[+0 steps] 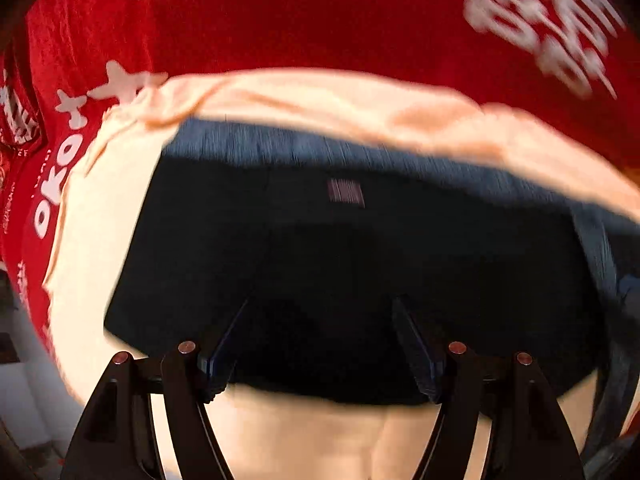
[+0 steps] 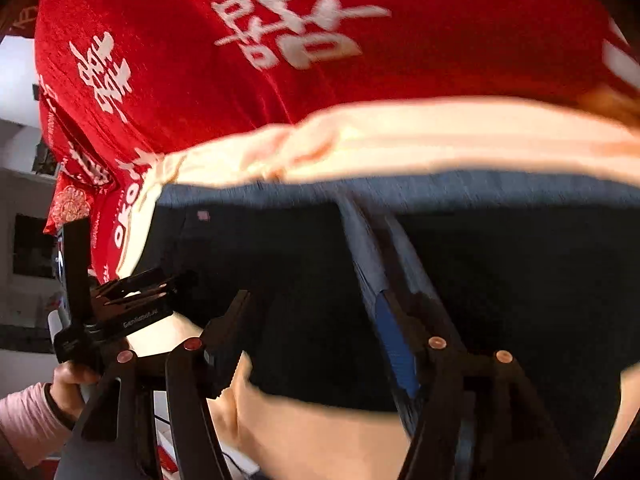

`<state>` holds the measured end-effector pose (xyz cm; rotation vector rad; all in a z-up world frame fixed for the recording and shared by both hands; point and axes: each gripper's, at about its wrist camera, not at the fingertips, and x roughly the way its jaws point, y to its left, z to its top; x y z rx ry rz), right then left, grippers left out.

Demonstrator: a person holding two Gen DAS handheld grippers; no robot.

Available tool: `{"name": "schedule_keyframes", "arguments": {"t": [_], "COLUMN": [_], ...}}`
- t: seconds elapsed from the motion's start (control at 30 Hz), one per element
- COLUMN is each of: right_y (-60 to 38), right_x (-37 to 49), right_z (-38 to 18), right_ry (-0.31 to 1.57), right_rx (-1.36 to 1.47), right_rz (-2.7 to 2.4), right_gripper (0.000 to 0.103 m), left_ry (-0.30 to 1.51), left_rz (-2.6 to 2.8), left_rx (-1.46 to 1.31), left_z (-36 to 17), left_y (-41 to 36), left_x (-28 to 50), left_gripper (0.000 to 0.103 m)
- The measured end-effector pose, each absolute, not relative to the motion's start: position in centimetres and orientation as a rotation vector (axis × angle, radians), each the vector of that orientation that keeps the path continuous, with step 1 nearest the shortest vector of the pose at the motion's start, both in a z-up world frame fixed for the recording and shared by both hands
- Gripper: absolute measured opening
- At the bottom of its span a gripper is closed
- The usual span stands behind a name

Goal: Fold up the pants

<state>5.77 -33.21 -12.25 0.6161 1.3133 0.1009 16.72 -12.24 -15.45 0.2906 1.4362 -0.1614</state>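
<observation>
The dark navy pants [image 1: 340, 248] lie on a cream cloth [image 1: 100, 216], their ribbed blue waistband [image 1: 280, 144] at the far side. My left gripper [image 1: 320, 304] is open just over the near part of the pants, with nothing between its fingers. In the right wrist view the same pants [image 2: 500, 280] fill the middle. My right gripper [image 2: 316, 300] is open above them; a raised fold of blue fabric [image 2: 372, 248] lies against its right finger. The left gripper [image 2: 132, 292] shows at the left there, in a hand.
A red cloth with white lettering [image 1: 320, 12] covers the surface beyond the cream cloth, also in the right wrist view [image 2: 440, 32]. The cream cloth's near edge [image 2: 320, 432] hangs over the table front. A room with white walls [image 2: 20, 152] lies to the left.
</observation>
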Motion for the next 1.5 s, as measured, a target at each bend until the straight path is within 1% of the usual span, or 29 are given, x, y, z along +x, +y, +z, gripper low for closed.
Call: {"name": "schedule_keyframes", "arguments": {"t": [0.23, 0.43, 0.57, 0.83, 0.97, 1.0, 1.13, 1.17, 1.2, 1.27, 1.33, 1.5], "right_y": [-36.9, -38.7, -38.9, -36.8, -35.8, -35.6, -35.5, -35.5, -35.6, -35.8, -36.1, -37.6], "right_x": [-3.5, -8.7, -12.3, -18.5, -21.7, -22.5, -25.4, -26.1, -26.8, -28.0, -28.8, -31.5], "right_z": [-12.2, -12.0, -11.7, -10.7, -9.3, -8.8, -7.1, -6.8, -6.5, -5.9, -5.8, -5.9], "right_ry": [1.36, 1.362, 1.351, 1.309, 1.269, 1.248, 1.186, 1.173, 1.161, 1.137, 1.123, 1.102], "right_rx": [0.698, 0.741, 0.781, 0.859, 0.897, 0.906, 0.928, 0.929, 0.927, 0.934, 0.951, 1.004], "right_rz": [-0.044, -0.169, -0.267, -0.392, -0.447, -0.467, -0.533, -0.547, -0.562, -0.581, -0.59, -0.592], "right_gripper": [0.067, 0.067, 0.067, 0.069, 0.073, 0.074, 0.074, 0.074, 0.076, 0.079, 0.08, 0.089], "left_ry": [1.56, 1.574, 1.545, 1.484, 1.46, 1.449, 1.424, 1.417, 1.409, 1.382, 1.382, 1.41], "left_rz": [-0.206, -0.281, -0.357, -0.484, -0.537, -0.553, -0.637, -0.656, -0.667, -0.697, -0.72, -0.735], "left_rx": [0.299, 0.381, 0.414, 0.488, 0.516, 0.521, 0.525, 0.528, 0.532, 0.526, 0.534, 0.561], "left_z": [-15.5, -15.9, -15.2, -13.9, -12.8, -12.1, -10.6, -10.3, -10.0, -9.2, -9.2, -9.7], "left_y": [-14.1, -17.4, -19.4, -20.9, -21.3, -22.1, -22.4, -22.6, -23.2, -22.6, -22.7, -24.8], "left_x": [9.1, 5.5, 4.0, 1.4, 0.2, -1.5, -2.7, -3.1, -3.7, -4.8, -5.2, -6.8], "left_gripper": [0.073, 0.073, 0.073, 0.073, 0.073, 0.073, 0.073, 0.079, 0.093, 0.094, 0.094, 0.094]}}
